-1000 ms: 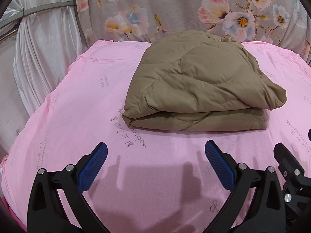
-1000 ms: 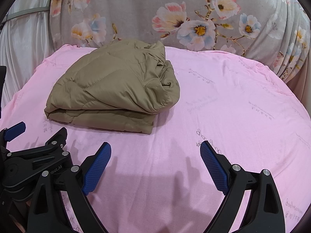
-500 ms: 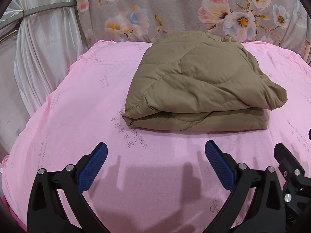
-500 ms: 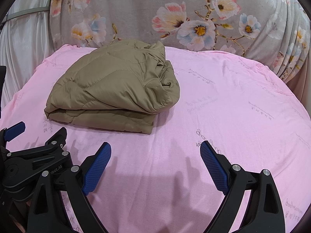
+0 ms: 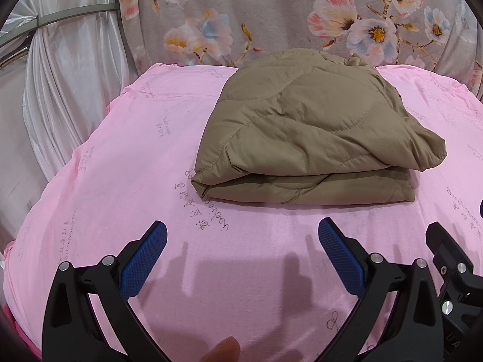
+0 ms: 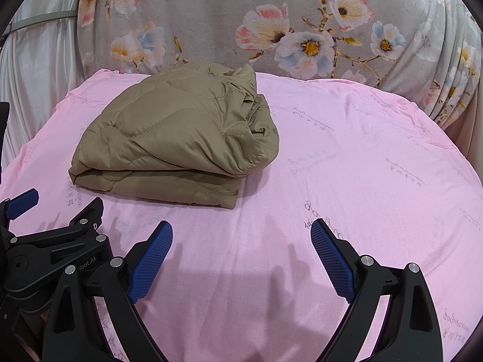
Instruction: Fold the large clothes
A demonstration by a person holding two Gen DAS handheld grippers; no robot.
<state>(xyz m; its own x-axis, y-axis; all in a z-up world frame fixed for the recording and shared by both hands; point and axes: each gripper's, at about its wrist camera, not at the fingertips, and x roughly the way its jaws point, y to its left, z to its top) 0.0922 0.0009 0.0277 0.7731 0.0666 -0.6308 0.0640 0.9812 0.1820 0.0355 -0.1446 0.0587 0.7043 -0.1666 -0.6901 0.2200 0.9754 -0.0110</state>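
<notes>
A folded olive-brown quilted jacket [image 5: 311,129] is seen lying in a thick stack on the pink sheet [image 5: 126,181], right of centre in the left wrist view and in the upper left of the right wrist view [image 6: 178,138]. The left gripper [image 5: 242,232] and right gripper [image 6: 241,230] are held low in the frames, jaws spread wide, clear of the jacket, with nothing between them; a floral cloth [image 6: 271,27] is hung behind, and a fingertip [image 5: 222,350] is visible at the bottom edge

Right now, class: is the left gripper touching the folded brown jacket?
Apart. In the left wrist view, the left gripper is open, with a strip of bare pink sheet between its fingertips and the folded brown jacket.
</notes>
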